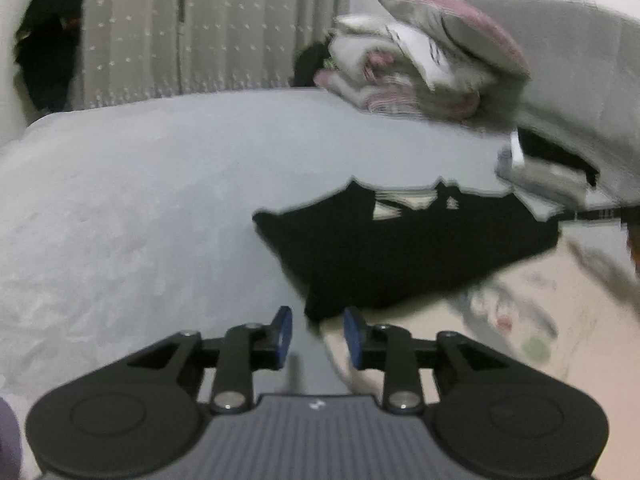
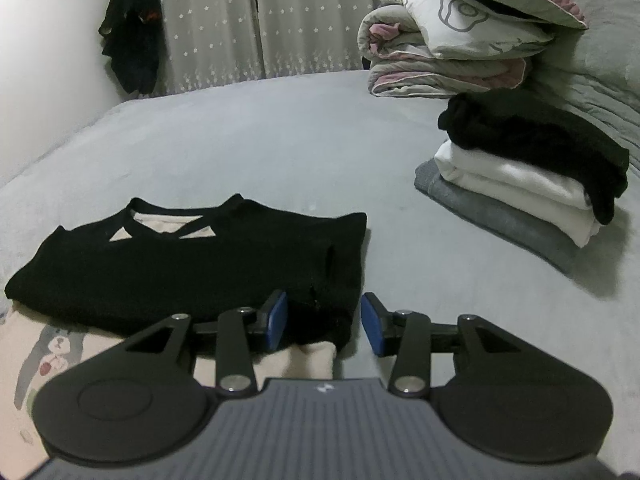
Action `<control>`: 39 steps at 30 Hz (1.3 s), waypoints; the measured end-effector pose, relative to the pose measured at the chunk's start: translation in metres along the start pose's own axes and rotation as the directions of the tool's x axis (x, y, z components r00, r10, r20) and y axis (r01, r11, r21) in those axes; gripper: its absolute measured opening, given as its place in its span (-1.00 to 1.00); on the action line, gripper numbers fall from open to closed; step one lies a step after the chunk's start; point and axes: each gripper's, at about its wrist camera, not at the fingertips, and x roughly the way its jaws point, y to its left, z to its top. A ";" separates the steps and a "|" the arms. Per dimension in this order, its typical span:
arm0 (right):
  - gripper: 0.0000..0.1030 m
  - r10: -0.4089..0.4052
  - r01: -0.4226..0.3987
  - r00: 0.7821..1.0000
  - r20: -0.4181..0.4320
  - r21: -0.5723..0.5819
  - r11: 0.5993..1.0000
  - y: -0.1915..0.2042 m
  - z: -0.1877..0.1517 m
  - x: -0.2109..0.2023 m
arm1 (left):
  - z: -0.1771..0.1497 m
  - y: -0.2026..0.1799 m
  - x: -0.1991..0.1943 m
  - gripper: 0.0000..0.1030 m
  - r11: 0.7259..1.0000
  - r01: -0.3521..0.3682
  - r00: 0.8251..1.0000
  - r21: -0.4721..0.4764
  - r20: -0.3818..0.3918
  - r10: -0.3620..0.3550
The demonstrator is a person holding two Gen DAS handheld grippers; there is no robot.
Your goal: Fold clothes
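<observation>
Fingers of the right gripper (image 2: 324, 326) stand apart, straddling the near right corner of the black garment (image 2: 192, 264) without pressing it. Left gripper (image 1: 318, 338) is likewise released, empty, just short of the same garment's near edge (image 1: 400, 256). Expect a light, soft, limp knit that sags when lifted; grip a doubled edge or corner, both layers together. It lies folded flat on the grey bed (image 2: 280, 136), neckline away, over a cream printed cloth (image 2: 44, 356).

Right claw (image 2: 324, 322) open, maybe touching black top (image 2: 192, 264) corner.
</observation>
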 end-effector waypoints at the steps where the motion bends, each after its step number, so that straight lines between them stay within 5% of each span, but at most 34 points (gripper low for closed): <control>1: -0.13 0.000 0.000 1.000 0.004 0.002 1.000 0.002 0.001 0.000 | 0.003 -0.001 0.001 -0.41 1.000 0.004 1.000 -0.012 0.018 -0.004; 5: -0.12 0.008 -0.008 1.000 0.016 0.013 1.000 0.008 0.004 0.002 | 0.011 -0.013 0.013 -0.32 1.000 0.009 0.998 -0.028 0.056 -0.007; 15: -0.05 0.001 -0.001 0.999 -0.038 0.000 1.000 0.011 -0.001 0.017 | 0.001 -0.023 0.040 -0.25 1.000 -0.003 1.000 -0.004 -0.030 0.003; 27: 0.16 0.036 -0.035 0.999 -0.003 0.053 0.998 0.020 0.009 -0.026 | 0.002 -0.041 0.011 0.15 0.992 -0.005 0.993 -0.123 -0.117 -0.010; 39: 0.27 -0.006 0.017 0.994 -0.106 0.103 0.994 0.008 -0.003 -0.086 | -0.003 -0.048 -0.054 0.52 0.989 -0.102 0.988 -0.107 -0.127 0.088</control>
